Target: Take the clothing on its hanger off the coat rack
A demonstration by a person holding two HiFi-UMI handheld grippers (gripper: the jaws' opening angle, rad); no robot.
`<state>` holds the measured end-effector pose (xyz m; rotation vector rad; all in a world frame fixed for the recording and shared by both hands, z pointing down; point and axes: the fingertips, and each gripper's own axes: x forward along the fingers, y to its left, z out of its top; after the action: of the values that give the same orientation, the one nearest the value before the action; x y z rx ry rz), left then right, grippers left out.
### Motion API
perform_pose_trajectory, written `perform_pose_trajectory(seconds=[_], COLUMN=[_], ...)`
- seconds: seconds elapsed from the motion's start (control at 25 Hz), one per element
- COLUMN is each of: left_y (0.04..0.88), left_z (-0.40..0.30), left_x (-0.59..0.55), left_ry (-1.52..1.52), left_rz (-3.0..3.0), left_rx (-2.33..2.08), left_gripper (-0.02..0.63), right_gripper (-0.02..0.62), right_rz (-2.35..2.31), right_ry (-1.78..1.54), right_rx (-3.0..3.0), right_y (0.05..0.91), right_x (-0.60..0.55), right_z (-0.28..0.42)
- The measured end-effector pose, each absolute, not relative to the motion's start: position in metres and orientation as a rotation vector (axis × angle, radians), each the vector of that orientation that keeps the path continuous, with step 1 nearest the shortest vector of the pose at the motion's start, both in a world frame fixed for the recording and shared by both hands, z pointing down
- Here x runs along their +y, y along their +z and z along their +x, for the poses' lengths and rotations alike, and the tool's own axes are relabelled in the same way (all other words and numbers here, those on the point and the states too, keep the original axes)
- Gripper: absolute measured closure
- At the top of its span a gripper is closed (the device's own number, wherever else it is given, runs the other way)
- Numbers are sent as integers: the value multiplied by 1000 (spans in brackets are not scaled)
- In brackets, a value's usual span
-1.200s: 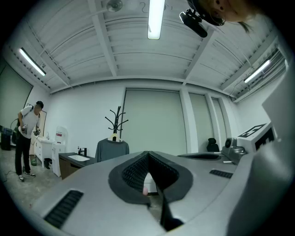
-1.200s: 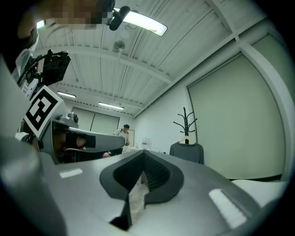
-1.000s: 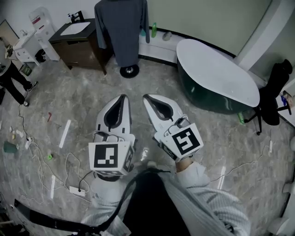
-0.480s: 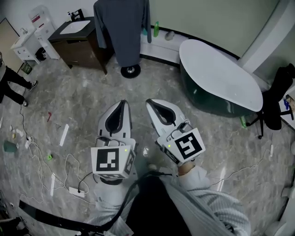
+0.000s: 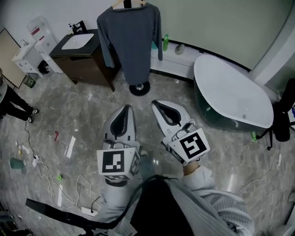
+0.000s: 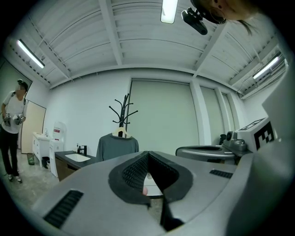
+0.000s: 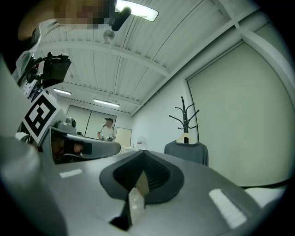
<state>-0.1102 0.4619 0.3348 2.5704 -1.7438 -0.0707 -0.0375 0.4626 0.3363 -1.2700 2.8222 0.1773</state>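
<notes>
A grey-blue sweater (image 5: 130,37) hangs on a wooden hanger (image 5: 129,4) on a black coat rack, whose round base (image 5: 139,88) stands on the marble floor. My left gripper (image 5: 125,109) and right gripper (image 5: 156,103) are side by side, both pointing at the rack, well short of it. Both are shut with nothing between the jaws. In the left gripper view the sweater (image 6: 117,146) hangs below the rack's prongs (image 6: 123,110), far beyond my gripper (image 6: 148,154). The right gripper view shows the sweater (image 7: 186,151) and hanger (image 7: 186,138) past my gripper (image 7: 144,154).
A dark vanity with a sink (image 5: 80,53) stands left of the rack, a white bathtub (image 5: 233,90) to its right. Cables and small items (image 5: 50,168) litter the floor at left. A person (image 5: 9,103) stands at the left edge. A black chair (image 5: 282,113) is far right.
Both grippers have come closer to the coat rack. The sweater and rack base now sit lower and larger in the head view, and the hanger has come into sight.
</notes>
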Motion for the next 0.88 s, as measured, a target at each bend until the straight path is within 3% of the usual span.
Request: perform_pose_trajectory(seconds=[0.32, 0.88], left_y=[321, 337], left_z=[-153, -148], left_x=[318, 36], left_ry=[-53, -51], left_rz=[2627, 2593], left_rx=[-1647, -1771], left_gripper=[601, 601], right_gripper=[594, 594], right_rz=[-1401, -1355], right_ry=[206, 245], right_rx=[2814, 2810], right_y=[331, 339], right_x=[325, 27], right_z=[-82, -57])
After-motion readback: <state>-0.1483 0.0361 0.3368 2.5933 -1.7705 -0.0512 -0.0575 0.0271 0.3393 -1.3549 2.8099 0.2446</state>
